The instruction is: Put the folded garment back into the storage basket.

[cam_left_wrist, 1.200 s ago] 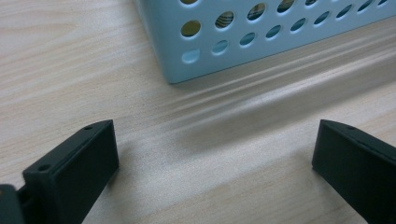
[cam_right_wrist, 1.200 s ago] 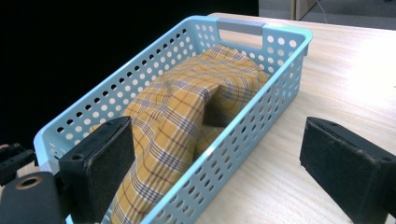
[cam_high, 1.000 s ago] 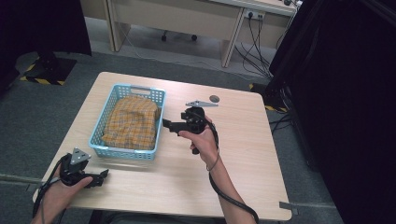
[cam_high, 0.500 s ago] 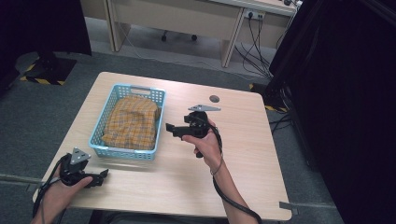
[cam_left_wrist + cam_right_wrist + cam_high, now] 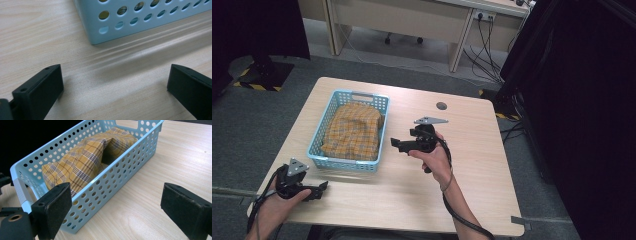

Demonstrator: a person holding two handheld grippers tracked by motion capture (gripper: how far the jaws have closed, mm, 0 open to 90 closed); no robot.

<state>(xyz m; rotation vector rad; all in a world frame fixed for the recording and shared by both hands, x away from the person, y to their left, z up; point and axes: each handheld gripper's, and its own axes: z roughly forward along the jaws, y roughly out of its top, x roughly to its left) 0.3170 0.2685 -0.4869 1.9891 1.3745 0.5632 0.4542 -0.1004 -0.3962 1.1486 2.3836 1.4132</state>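
**Cloth in the basket, right gripper nearer**

We saw a yellow checked cloth (image 5: 353, 131) bunched inside a pale blue basket (image 5: 379, 131) on the worktop (image 5: 492, 165). The basket's long axis ran from six to twelve o'clock in the high view. Our right gripper (image 5: 398, 145) hovered just beside its three o'clock wall, fingers spread wide and empty, so the cloth lay at nine o'clock from them. Our left gripper (image 5: 323, 187) rested near the basket's seven o'clock corner, fingers also apart, gripping nothing. We judged the right hand better placed to reach in.
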